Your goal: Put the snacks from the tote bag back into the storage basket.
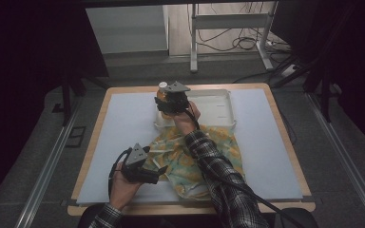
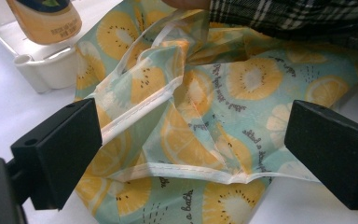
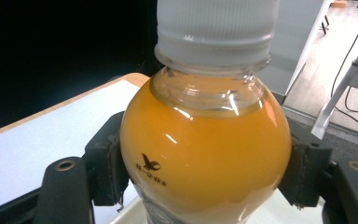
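One bottle (image 3: 205,154) of orange juice with a white cap sits squeezed in the right gripper (image 1: 172,100), one lemon-print bag (image 2: 205,121) lies between the left gripper's (image 1: 158,172) wide-open jaws.

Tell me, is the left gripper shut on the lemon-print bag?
No, the left gripper stands wide open with the lemon-print bag lying loose between its jaws.

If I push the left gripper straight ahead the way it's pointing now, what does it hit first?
Probably the lemon-print cloth bag: it lies crumpled right ahead of the left gripper, whose open jaws stand on either side of a seamed fold. The white tray lies farther off to one side; depth is hard to judge.
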`<state>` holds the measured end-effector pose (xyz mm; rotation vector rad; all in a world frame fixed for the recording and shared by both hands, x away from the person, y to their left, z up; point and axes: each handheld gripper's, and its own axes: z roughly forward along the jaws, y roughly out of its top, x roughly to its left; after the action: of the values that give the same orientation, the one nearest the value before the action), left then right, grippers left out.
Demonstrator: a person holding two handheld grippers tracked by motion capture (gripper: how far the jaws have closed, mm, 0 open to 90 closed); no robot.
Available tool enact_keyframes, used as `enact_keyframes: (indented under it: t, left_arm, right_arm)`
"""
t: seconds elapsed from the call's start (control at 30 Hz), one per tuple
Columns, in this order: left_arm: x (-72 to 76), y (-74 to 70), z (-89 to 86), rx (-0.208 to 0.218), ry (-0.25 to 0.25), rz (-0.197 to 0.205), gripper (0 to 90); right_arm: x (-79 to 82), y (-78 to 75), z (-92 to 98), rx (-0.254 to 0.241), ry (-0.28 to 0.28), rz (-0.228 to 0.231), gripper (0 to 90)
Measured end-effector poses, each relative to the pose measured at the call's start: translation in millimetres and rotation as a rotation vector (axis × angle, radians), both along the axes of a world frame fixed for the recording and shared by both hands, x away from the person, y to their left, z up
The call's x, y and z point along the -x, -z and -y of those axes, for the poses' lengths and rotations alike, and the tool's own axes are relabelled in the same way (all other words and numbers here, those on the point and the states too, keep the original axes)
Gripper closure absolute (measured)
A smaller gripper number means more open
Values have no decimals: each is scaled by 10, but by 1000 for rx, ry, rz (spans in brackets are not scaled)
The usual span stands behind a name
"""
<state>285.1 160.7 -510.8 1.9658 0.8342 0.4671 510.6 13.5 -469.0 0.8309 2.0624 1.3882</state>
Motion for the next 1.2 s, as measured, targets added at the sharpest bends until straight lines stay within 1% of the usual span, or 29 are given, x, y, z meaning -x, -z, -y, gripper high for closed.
enact_keyframes:
  t: [0.13,0.5,0.6,0.7,1.07,1.2]
  left_arm:
    - [0,0,2,-1,2,0,39]
    - [-2,0,1,3,1,-1,39]
    - [-1,1,6,1,3,-1,39]
    - [-1,2,7,0,4,-1,39]
    - [0,1,6,-1,4,-1,39]
    - [1,1,8,-2,5,-1,39]
  right_arm:
    - [-34,35,-31,9,5,-2,299]
    - [-116,96,-79,-5,26,-15,299]
    - [-128,117,-95,2,32,-13,300]
    - [-146,135,-107,-1,36,-19,299]
    - [-167,192,-162,0,53,-9,298]
    - [-165,227,-172,7,51,-7,297]
